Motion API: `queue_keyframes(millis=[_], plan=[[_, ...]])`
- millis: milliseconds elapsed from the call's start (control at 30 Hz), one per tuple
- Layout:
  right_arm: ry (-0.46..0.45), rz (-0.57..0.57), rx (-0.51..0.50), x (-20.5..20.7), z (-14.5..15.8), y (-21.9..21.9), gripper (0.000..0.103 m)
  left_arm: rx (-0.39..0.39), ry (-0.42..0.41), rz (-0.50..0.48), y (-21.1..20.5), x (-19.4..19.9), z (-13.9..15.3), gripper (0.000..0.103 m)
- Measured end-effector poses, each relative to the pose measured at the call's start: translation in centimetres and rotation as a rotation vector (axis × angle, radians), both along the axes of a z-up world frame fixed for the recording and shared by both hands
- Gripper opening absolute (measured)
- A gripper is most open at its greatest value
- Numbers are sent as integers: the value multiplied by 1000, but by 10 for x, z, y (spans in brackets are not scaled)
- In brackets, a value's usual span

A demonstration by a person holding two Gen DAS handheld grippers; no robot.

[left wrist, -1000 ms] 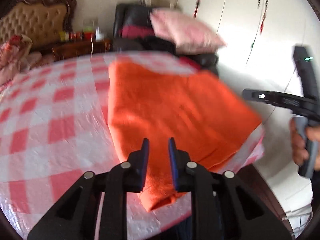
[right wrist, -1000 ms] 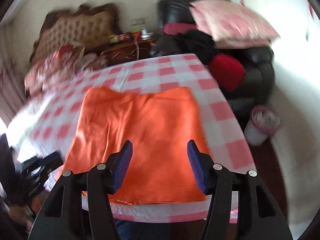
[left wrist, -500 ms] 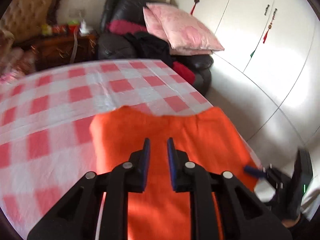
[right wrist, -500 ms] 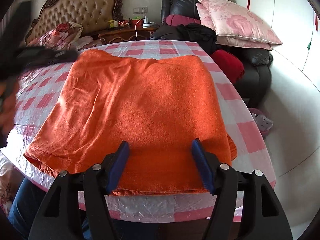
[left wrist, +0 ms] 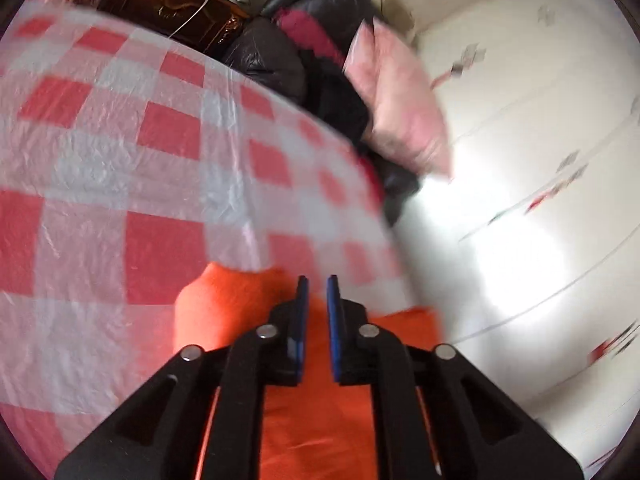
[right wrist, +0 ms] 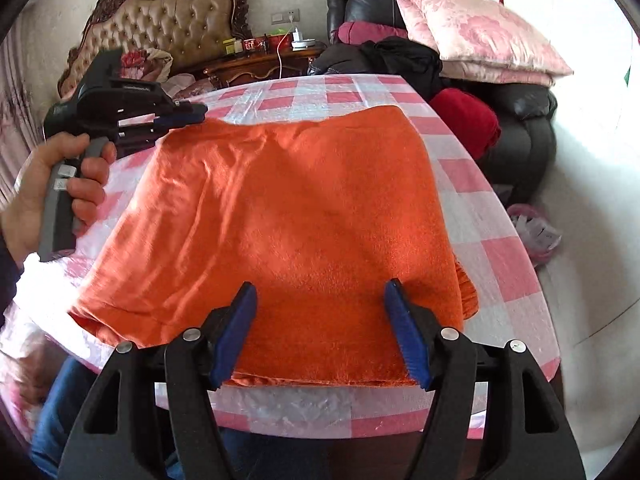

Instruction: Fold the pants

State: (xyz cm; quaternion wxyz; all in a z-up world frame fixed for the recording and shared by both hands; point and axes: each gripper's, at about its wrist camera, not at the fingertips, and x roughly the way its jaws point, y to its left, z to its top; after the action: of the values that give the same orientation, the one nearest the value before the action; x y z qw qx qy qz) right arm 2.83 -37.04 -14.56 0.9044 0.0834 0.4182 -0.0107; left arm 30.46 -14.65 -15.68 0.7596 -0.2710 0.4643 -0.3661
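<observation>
The orange pants [right wrist: 296, 216] lie folded flat on the pink-and-white checked table [right wrist: 472, 208]. My right gripper [right wrist: 322, 300] is open wide, just above the near edge of the pants, and empty. My left gripper [right wrist: 200, 114] shows in the right wrist view at the far left corner of the pants, held in a hand. In the left wrist view the left gripper [left wrist: 316, 284] has its jaws nearly together with a narrow gap, empty, over the far edge of the pants [left wrist: 236, 296].
A black sofa [right wrist: 524, 128] with pink pillows [right wrist: 476, 36], dark clothes and a red cushion [right wrist: 468, 120] stands past the table's right side. A padded headboard [right wrist: 168, 28] and wooden nightstand [right wrist: 260, 64] are at the back. A pink bin [right wrist: 536, 232] sits on the floor at right.
My left gripper has swung forward from the near part of the pants to their far left corner, its view tilting. My right gripper has barely moved and stays open.
</observation>
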Motion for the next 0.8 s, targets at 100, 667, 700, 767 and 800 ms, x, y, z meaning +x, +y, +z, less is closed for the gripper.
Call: queue_keyframes(millis=[100,667,700,767,800], plan=[[-24,-2,127,5,23,-14,64,1,103,44,2,10,-23,12],[145,-54,251,166,-10,-80,60,115,-100,112,9,-93,20,30],[136,-49,229,165,-12,-77,61,141,-106,129,10,-104,19,30],[126,-54,199,161,-8,-73,61,206,-123,158,12,-129,19,30],[99,-72,185,153,2,-71,63,229,-133,172,15,-140,19,30]])
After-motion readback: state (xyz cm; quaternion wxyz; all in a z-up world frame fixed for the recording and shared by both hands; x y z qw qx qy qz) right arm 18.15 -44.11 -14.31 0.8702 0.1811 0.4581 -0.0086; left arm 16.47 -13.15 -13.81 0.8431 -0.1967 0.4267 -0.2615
